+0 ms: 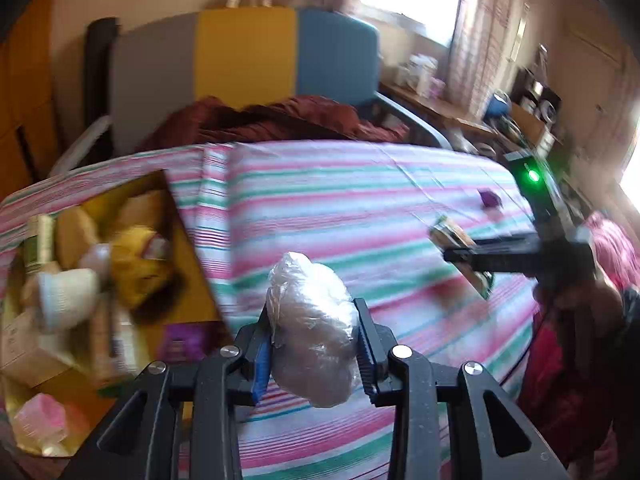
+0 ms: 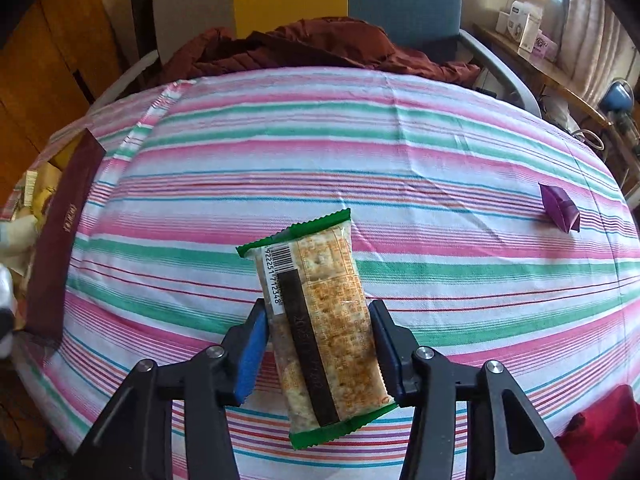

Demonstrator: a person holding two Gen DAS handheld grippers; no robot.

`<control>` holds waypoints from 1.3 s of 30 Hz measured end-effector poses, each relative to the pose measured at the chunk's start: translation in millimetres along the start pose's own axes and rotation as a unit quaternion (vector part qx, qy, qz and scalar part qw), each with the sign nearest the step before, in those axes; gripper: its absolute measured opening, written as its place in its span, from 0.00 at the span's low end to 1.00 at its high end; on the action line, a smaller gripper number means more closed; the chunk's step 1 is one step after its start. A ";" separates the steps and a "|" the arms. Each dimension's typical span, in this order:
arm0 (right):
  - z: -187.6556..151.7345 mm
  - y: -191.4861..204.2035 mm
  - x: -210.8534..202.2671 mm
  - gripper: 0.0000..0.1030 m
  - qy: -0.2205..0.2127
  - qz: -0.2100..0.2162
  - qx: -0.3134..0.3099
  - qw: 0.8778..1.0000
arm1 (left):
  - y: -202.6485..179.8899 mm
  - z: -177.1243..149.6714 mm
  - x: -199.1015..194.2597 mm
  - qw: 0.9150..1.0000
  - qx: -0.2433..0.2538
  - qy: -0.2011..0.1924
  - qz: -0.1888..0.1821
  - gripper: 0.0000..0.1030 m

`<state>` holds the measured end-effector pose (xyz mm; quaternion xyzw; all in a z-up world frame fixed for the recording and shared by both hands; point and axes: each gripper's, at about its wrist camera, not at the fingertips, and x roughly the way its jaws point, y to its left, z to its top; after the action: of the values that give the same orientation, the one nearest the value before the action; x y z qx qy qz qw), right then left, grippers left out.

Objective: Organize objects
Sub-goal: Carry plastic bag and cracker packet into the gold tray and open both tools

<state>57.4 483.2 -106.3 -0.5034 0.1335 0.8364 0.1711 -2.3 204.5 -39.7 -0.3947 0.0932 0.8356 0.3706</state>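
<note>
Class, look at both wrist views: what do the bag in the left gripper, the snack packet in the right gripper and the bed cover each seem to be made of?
Bag: thin clear plastic film, crinkled with glossy highlights.
Snack packet: glossy printed plastic wrapper, seemingly; part-clear, with zigzag-cut green end seals.
Bed cover: matte woven cloth, probably cotton; striped, with soft creases.

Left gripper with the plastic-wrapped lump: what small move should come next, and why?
Probably carry it leftward over the open box and release. The left gripper is shut on the plastic-wrapped lump above the striped sheet, and the box beside it already holds similar items.
</note>
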 end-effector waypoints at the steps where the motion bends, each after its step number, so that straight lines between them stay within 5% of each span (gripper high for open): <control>1: 0.3 1.7 -2.8 0.49 -0.004 0.002 0.000 1.000 | 7.8 0.7 -6.1 1.000 -0.008 -0.004 0.011 0.34; 8: 1.6 29.9 -28.9 0.49 -0.033 0.034 -0.004 0.999 | 42.3 0.5 -41.3 0.995 -0.041 -0.043 0.077 0.34; 15: 8.6 99.6 -58.3 0.49 -0.069 0.098 -0.034 0.992 | 65.4 -3.0 -68.0 0.987 -0.061 -0.070 0.130 0.34; 26: 19.9 199.4 -78.3 0.49 -0.083 0.169 -0.093 0.978 | 90.8 -15.3 -83.5 0.982 -0.092 -0.076 0.148 0.34; 39: 31.7 247.3 -56.7 0.49 -0.058 0.203 -0.097 0.973 | 128.4 -28.8 -88.2 0.977 -0.144 -0.074 0.141 0.34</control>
<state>-47.3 263.1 -28.9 -0.4308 0.1412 0.8902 -0.0440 -37.9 52.6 -12.3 -0.3639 -0.0010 0.9109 0.1945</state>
